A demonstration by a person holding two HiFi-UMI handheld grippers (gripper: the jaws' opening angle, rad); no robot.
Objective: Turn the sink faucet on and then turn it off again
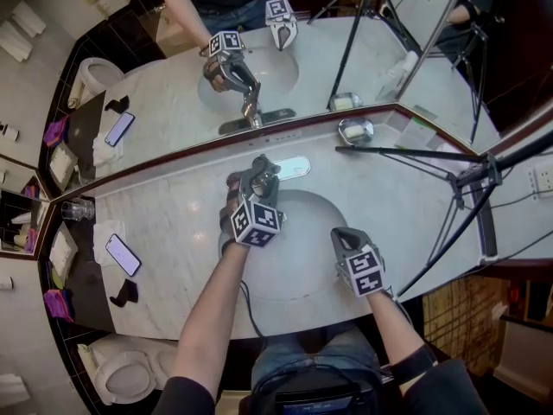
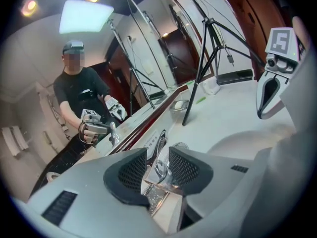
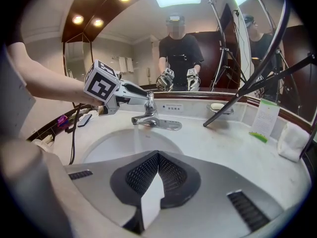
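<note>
Lever [image 2: 161, 168] of the faucet [image 3: 148, 119] stands straight between the pads of the left tongs [image 1: 261, 171], which are narrowed onto it so that chrome fills the gap from pad to pad. These tongs reach the faucet from the person's side, across the basin [image 1: 298, 305], sloping downward, and the lever's long axis seems to run along their own line rather than across it. A thin stream of water [image 3: 136, 137] falls from the spout, so the faucet looks to be on, and shutting it off is likely what remains. That move turns on the left tongs alone: they are already at the faucet, gripping from either side of the lever, so pressing or swinging it should need no new approach. The right tongs [image 1: 344, 239] hang well back from the faucet over the basin's near rim, pads together on nothing, pointed at the faucet across the surface [image 1: 173, 223].
</note>
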